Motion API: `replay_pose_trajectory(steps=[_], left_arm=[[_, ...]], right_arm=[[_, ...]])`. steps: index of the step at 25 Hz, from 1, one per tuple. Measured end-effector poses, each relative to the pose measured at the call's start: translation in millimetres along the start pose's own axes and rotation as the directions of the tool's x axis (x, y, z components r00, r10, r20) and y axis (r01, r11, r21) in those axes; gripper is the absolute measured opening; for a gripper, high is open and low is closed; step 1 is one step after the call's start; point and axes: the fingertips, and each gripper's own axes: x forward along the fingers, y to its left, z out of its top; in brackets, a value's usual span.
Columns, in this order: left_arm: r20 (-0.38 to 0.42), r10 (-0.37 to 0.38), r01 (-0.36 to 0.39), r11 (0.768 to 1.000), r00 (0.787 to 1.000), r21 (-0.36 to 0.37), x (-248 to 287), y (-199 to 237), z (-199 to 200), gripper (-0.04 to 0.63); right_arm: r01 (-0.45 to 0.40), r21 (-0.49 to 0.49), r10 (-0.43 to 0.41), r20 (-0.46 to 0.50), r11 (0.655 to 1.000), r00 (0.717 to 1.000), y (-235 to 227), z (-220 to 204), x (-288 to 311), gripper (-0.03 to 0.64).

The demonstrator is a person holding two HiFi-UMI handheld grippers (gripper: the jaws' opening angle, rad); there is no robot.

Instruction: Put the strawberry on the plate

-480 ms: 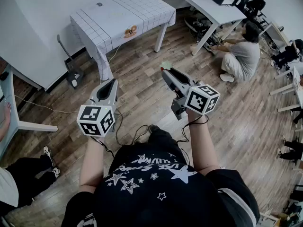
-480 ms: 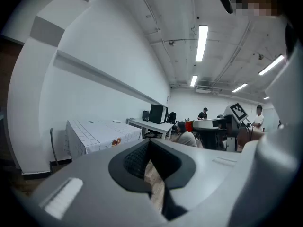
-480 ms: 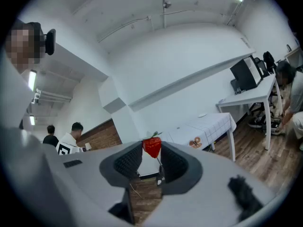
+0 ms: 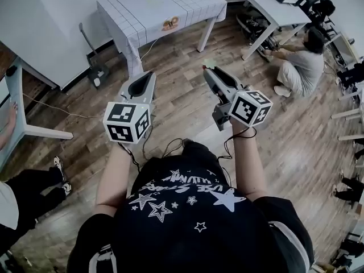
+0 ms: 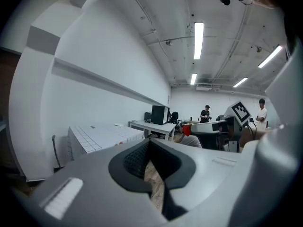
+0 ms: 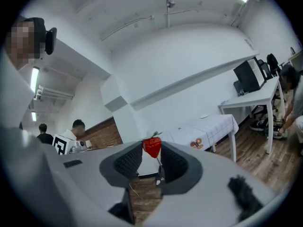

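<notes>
Slippage looked the likeliest trouble. The strawberry (image 6: 152, 147) was pinched only at the very tips of the right claw (image 6: 152, 151), leaves up, with most of the fruit standing above the pads. A jolt while it was carried could tip it out onto the floor (image 4: 182, 110), and a harder squeeze to prevent that could bruise it. The left claw (image 5: 149, 144) had its tips together with nothing between them, so it offered no backup catch.

Both claws were held out at chest height, well apart from the table (image 4: 170, 4). That table carried a white gridded cloth with 1 small orange print near its front edge. The right gripper view showed a small pale disc on its far end, probably the plate (image 6: 204, 116).

The floor was wood plank in a white-walled room. A white desk (image 4: 256, 7) stood at the right, and 1 person (image 4: 304, 61) sat on the floor beside it.
</notes>
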Motion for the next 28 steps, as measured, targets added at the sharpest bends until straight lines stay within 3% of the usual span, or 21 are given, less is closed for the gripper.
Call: replay_pose_trajectory(steps=[12, 16, 21, 28], left_arm=[[0.001, 0.012, -0.012, 1.000, 1.000, -0.005, -7.7, 6.8, -5.7, 0.008], [-0.012, 0.014, -0.015, 0.999, 1.000, -0.038, -4.0, 17.4, -16.6, 0.008], [-0.047, -0.001, -0.002, 0.998, 0.999, -0.069, 15.7, 20.6, -33.5, 0.008], [-0.049, 0.023, -0.026, 0.998, 0.999, -0.062, 63.6, 42.6, -22.7, 0.008]], right_arm=[[-0.008, 0.037, 0.008, 0.005, 0.999, 1.000, -5.5, -8.3, 9.0, 0.130], [0.006, 0.055, -0.006, -0.008, 0.998, 1.000, -11.4, -18.5, 9.3, 0.130], [0.050, 0.098, -0.048, -0.022, 0.994, 0.999, -40.7, -32.0, 7.9, 0.132], [0.057, 0.136, -0.054, -0.022, 0.989, 0.998, -85.0, -23.0, 37.9, 0.131]])
